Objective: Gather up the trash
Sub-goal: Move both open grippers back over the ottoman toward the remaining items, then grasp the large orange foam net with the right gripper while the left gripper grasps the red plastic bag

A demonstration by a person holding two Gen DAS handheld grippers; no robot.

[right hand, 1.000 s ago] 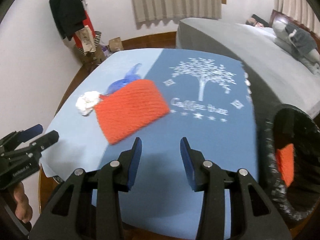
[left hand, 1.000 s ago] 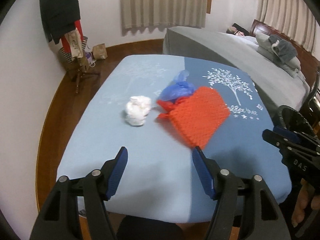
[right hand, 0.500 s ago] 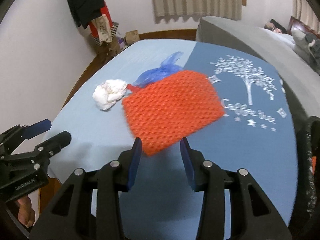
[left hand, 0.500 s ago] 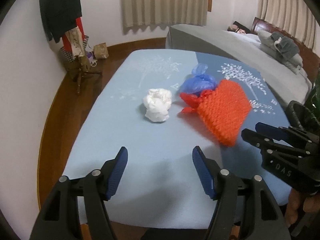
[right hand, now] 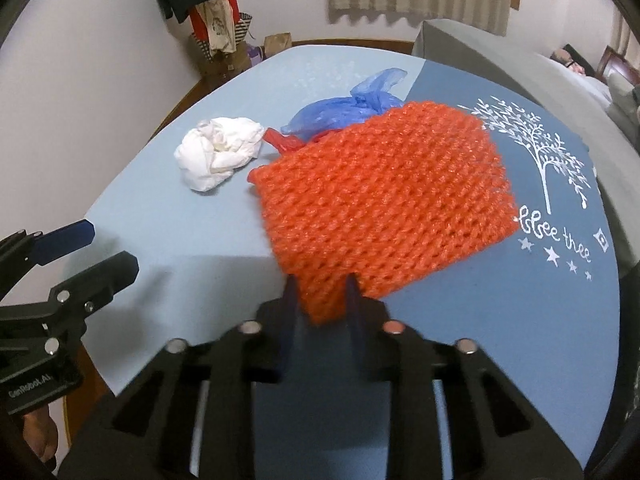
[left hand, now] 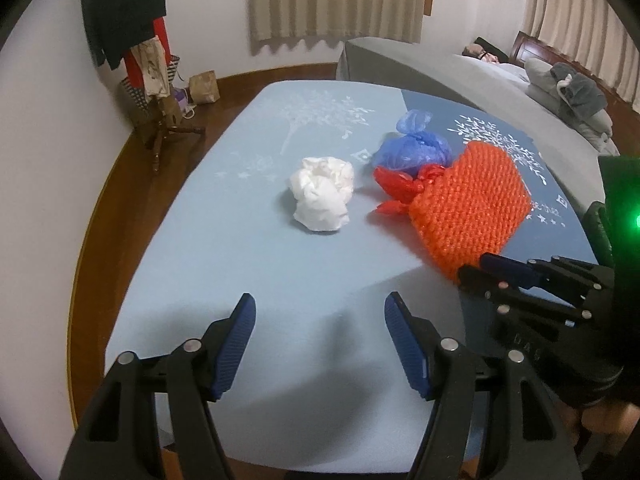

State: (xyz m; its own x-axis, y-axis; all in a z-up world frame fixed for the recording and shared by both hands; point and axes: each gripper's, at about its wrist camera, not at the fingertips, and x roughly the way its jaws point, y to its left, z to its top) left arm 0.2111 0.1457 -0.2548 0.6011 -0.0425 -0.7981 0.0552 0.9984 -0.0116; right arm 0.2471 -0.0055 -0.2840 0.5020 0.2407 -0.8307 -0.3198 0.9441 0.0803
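An orange foam net sleeve (right hand: 384, 204) lies on the blue tablecloth (left hand: 240, 264); it also shows in the left wrist view (left hand: 472, 212). My right gripper (right hand: 320, 296) has its jaws closed in on the near corner of the sleeve. Behind the sleeve lie a knotted blue plastic bag (left hand: 416, 144), a red plastic bag (left hand: 400, 188) and a crumpled white wad (left hand: 322, 194). My left gripper (left hand: 320, 328) is open and empty over the near left part of the table, short of the white wad.
A bed with a grey cover (left hand: 440, 64) stands behind and right of the table. A coat stand with clothes (left hand: 136, 52) and bags on the floor are at the far left. A black bin rim (right hand: 630, 400) shows at the right edge.
My right gripper moved forward to the orange sleeve and closed its jaws on the near corner. My left gripper shifted a little; the trash now sits more central in its view.
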